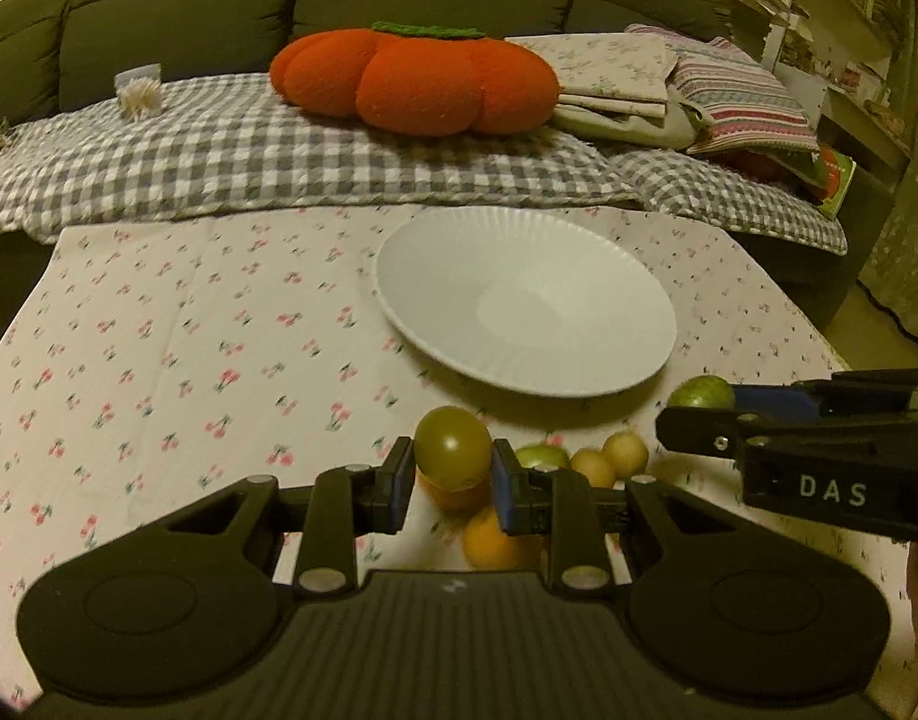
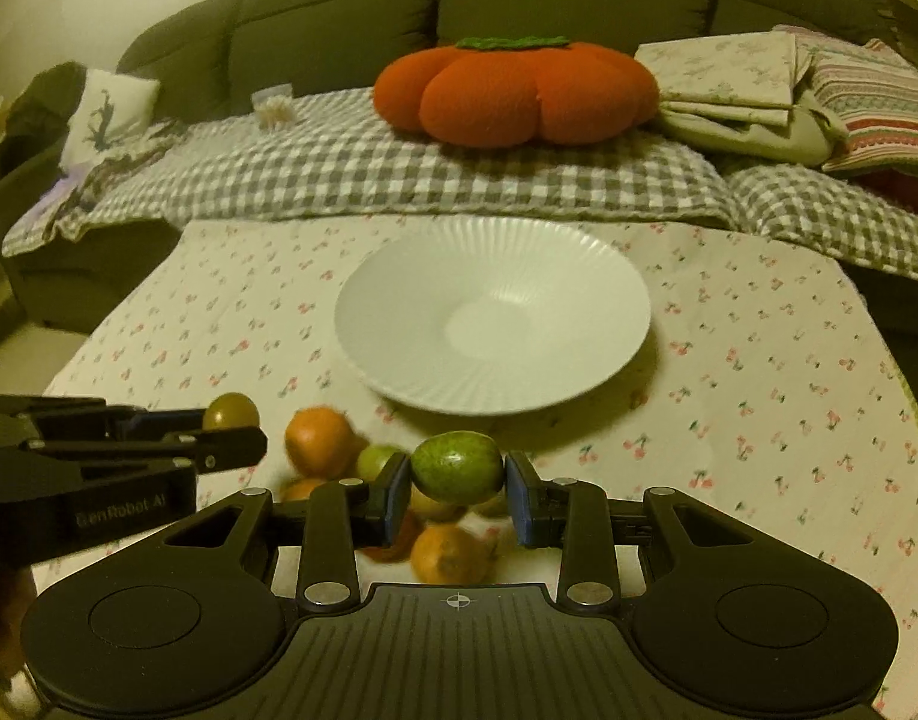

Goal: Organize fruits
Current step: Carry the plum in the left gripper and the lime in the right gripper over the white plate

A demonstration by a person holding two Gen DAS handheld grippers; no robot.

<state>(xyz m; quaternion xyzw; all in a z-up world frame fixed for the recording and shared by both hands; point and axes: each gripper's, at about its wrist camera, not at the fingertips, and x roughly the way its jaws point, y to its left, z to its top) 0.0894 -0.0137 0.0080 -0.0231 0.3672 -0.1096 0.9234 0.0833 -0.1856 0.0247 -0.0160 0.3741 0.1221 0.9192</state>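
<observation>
My left gripper (image 1: 452, 471) is shut on a round olive-green fruit (image 1: 452, 447), lifted above the table. My right gripper (image 2: 458, 483) is shut on a wider green fruit (image 2: 457, 465), also lifted. Each gripper shows in the other's view with its fruit: the right gripper (image 1: 699, 414) at the right edge, the left gripper (image 2: 234, 429) at the left edge. A white ribbed plate (image 1: 579, 372) (image 2: 399, 384) sits empty on the cherry-print tablecloth beyond both grippers. Below the fingers lie several loose fruits: an orange (image 2: 319, 441), a pale green one (image 2: 376, 461), small yellow ones (image 1: 626, 451).
The tablecloth (image 1: 189, 330) covers the table up to a sofa with a grey checked blanket (image 1: 249, 162). An orange pumpkin cushion (image 1: 417, 81) and folded cloths (image 1: 615, 78) rest on it. Shelves (image 1: 849, 12) stand at the far right.
</observation>
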